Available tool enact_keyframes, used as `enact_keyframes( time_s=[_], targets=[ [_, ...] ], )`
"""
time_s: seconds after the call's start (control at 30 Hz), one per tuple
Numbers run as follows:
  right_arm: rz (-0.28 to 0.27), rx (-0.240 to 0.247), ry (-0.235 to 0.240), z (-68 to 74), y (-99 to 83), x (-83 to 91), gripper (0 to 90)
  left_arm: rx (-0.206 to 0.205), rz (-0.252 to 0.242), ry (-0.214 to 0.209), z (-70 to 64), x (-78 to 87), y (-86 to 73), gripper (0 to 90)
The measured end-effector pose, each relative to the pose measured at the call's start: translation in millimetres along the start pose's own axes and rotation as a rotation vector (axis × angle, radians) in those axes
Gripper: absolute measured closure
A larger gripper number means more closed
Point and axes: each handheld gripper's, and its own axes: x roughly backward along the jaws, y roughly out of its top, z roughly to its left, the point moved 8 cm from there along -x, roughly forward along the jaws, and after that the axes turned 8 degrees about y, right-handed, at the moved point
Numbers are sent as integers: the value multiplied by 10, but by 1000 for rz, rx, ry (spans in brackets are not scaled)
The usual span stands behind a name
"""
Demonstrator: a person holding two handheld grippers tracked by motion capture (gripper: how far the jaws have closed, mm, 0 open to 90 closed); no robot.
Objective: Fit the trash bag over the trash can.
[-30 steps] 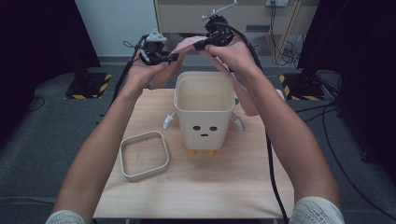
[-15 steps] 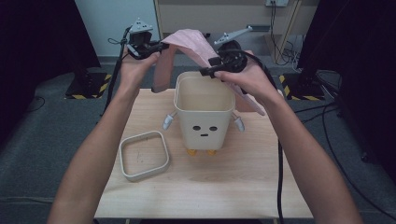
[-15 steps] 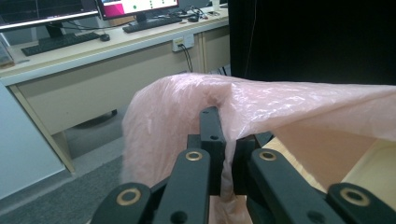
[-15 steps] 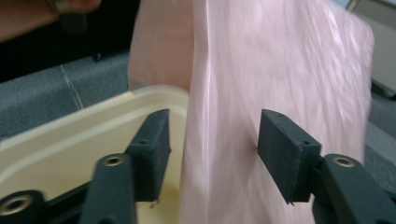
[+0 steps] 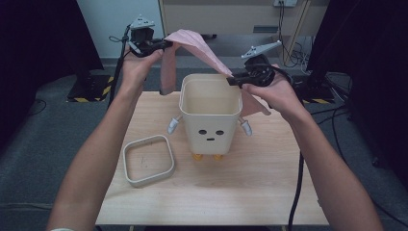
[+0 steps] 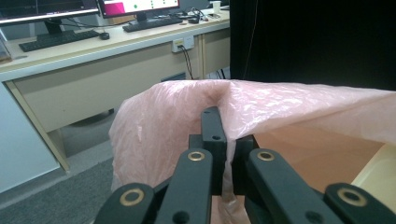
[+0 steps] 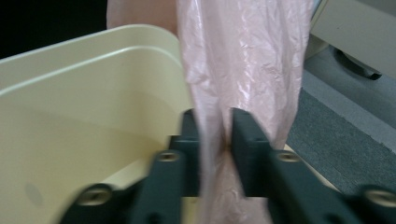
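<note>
Bag [image 5: 197, 48], pink plastic, stretched between both claws above the cream bin [image 5: 210, 115]. Left claw [image 5: 161, 44] clamped on its far-left edge, raised behind the bin. Right claw [image 5: 232, 79] clamped on the other edge, just over the bin's right rim. Loose ring frame [image 5: 148, 160] on the bench [image 5: 269, 183], well below the left claw.

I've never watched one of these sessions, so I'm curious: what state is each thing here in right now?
Pink plastic bag: lifted, stretched between both grippers above and behind the bin.
Left gripper: shut on the bag's edge.
Right gripper: shut on the bag, by the bin's rim.
Cream bin: upright on the table, open-topped, unlined.
Rim frame: off the bin, lying flat on the table.
</note>
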Motion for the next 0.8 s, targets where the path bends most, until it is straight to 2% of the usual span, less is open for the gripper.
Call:
enact_keyframes(
  time_s=[0.03, 0.07, 0.1, 0.2, 0.33, 0.5, 0.53, 0.7, 0.8],
  targets=[
    [-18, -6, 9, 9, 35, -5, 892, 4, -4, 0, 5, 11, 7, 890],
    [-26, -4, 10, 23, 58, -11, 897, 4, -4, 0, 5, 11, 7, 890],
    [-33, -3, 19, 49, 83, -20, 899, -15, -27, -10, 18, 14, 35, 890],
    [-37, 5, 37, 117, 134, -48, 900, -11, -33, -9, 33, 36, 46, 890],
    [-22, 25, 86, 298, 250, -195, 899, 1, -54, -36, 24, 104, 86, 890],
    [0, 45, 118, 431, 329, -341, 899, 1, -79, -54, -10, 166, 132, 890],
    [3, 63, 127, 487, 379, -403, 898, 5, -91, -59, -19, 191, 151, 890],
    [10, 85, 127, 551, 509, -514, 893, 10, -99, -70, -17, 227, 159, 890],
    [81, 94, 101, 496, 443, -623, 881, 4, -96, -80, -51, 238, 111, 890]
  ],
)
